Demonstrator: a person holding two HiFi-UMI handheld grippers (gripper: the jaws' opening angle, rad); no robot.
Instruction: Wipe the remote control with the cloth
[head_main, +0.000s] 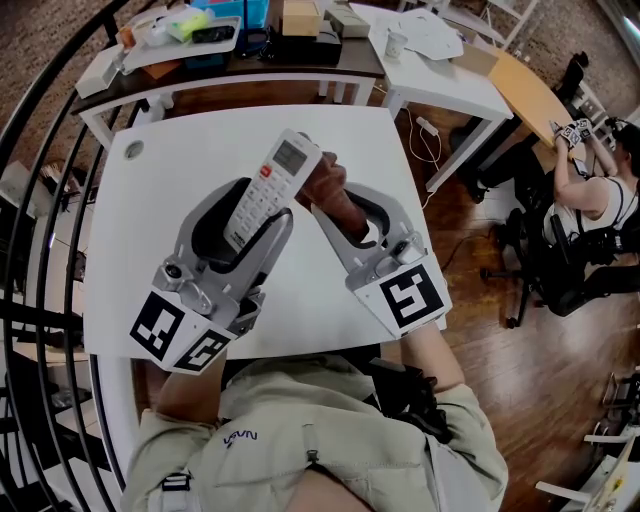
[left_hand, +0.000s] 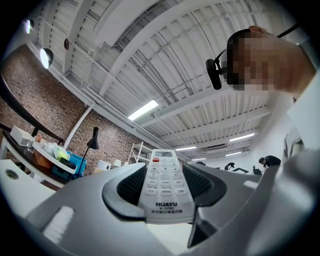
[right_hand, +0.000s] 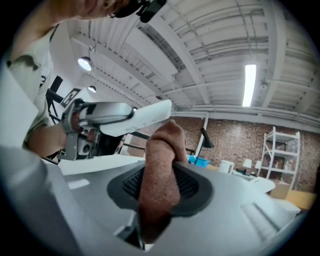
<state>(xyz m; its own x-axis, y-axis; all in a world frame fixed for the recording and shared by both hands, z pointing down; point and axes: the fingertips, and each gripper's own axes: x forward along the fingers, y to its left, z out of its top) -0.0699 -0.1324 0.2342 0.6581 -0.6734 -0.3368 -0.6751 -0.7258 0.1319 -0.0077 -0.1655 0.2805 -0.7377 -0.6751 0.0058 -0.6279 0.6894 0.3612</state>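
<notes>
My left gripper is clamped on the lower half of the long white plastic remote control, whose long axis rises away to the right. My right gripper pinches the brown cloth. The cloth tip seems to touch the display end, so I would wipe along this axis

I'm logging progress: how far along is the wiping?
Done: left tongs grip the remote, right tongs grip the cloth, both held above the table. In hand: the cloth presses the remote's side. Left: likely more wiping; how much is already clean can't be seen.
</notes>
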